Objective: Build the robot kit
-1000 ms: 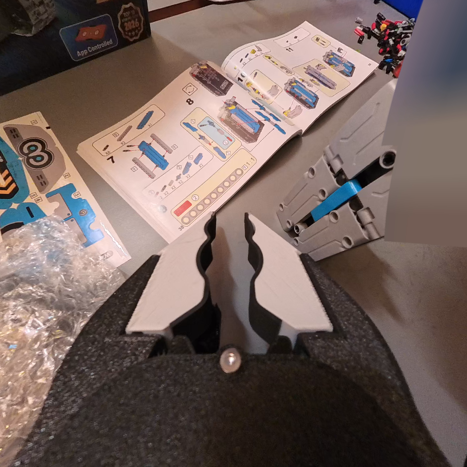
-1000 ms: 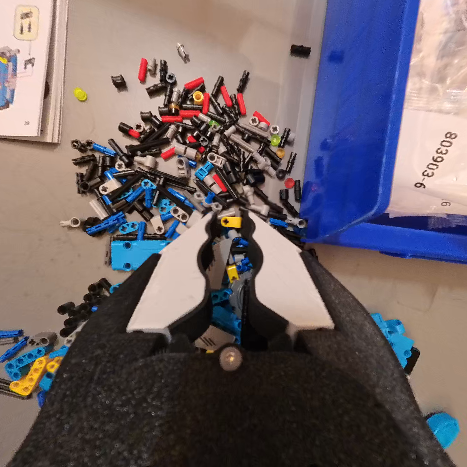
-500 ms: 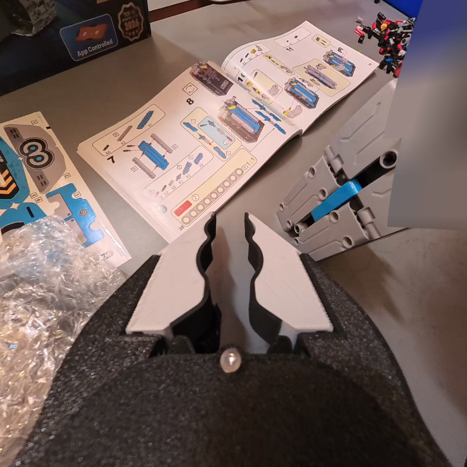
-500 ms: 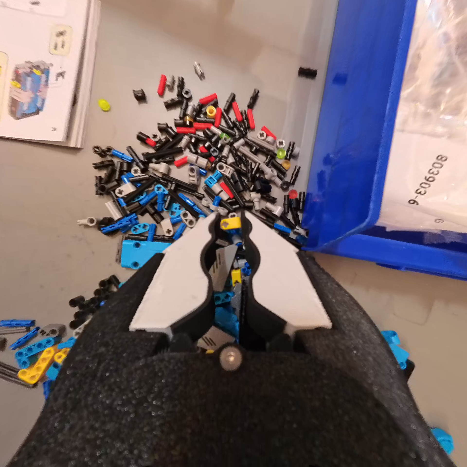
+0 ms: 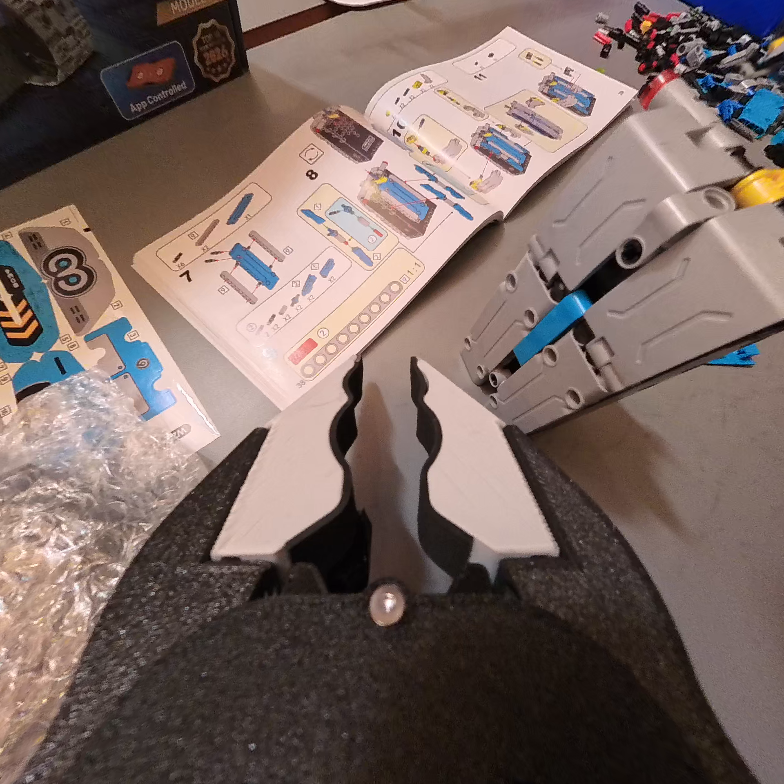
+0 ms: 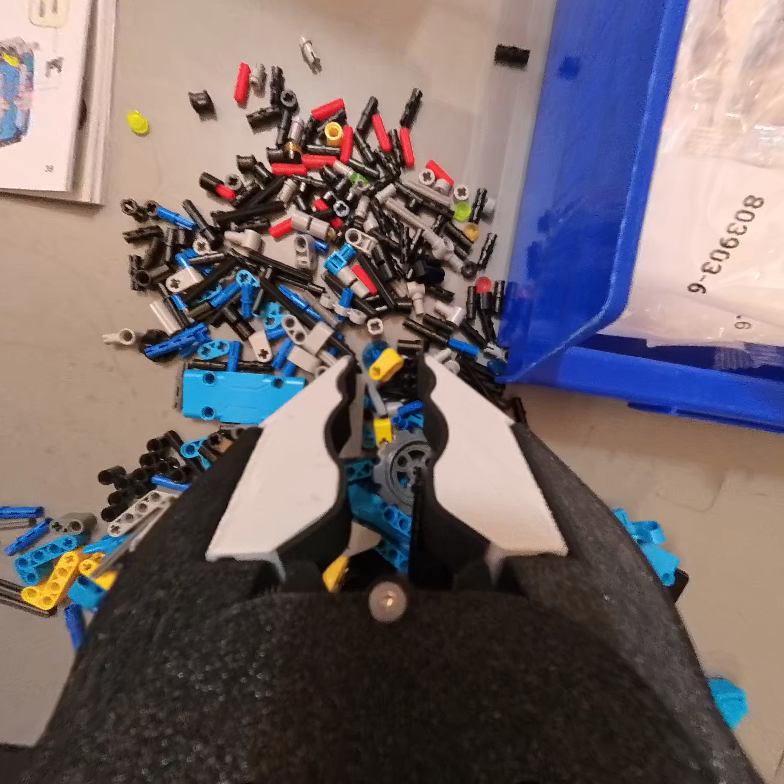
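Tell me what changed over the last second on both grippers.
The right gripper spread its jaws wider over the pile of small parts, gripping nothing; a yellow connector lies between its tips. Its view drifted away and back. The left gripper stayed open and empty, beside the open instruction booklet and grey panel assembly, neither of which moved.

Left gripper (image 5: 385, 365) parted, empty, over table (image 5: 636, 509); booklet (image 5: 360, 237) ahead, grey model (image 5: 615, 297) right, bubble wrap (image 5: 63, 488) left.
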A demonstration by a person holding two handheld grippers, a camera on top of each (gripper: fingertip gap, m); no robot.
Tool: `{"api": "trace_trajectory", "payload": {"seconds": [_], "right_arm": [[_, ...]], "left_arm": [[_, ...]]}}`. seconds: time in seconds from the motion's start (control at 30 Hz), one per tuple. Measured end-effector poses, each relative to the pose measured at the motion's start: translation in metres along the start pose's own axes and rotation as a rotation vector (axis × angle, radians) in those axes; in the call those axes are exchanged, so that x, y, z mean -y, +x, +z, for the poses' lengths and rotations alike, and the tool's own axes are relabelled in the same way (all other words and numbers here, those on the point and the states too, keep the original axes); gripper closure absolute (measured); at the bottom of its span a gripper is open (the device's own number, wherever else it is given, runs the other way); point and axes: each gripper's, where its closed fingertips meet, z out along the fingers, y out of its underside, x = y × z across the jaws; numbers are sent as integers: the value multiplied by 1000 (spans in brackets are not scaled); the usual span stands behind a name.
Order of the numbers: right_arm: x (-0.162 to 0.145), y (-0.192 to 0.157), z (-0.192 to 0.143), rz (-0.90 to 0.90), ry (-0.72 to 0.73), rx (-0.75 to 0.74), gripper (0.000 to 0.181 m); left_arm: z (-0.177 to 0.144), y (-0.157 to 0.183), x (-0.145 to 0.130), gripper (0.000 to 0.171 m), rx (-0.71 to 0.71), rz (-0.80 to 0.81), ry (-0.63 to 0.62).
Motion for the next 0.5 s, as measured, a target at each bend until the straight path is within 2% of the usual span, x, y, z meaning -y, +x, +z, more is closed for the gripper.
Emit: {"api": "trace_trajectory", "payload": {"seconds": [0.4,0.5], "right_arm": [[14,-6,10,4,58,33,160],[10,-6,13,10,34,40,174]], "left_arm": [[0,-1,0,150,-10,-18,-1],[0,-1,0,150,-12,-21,-1]]}}
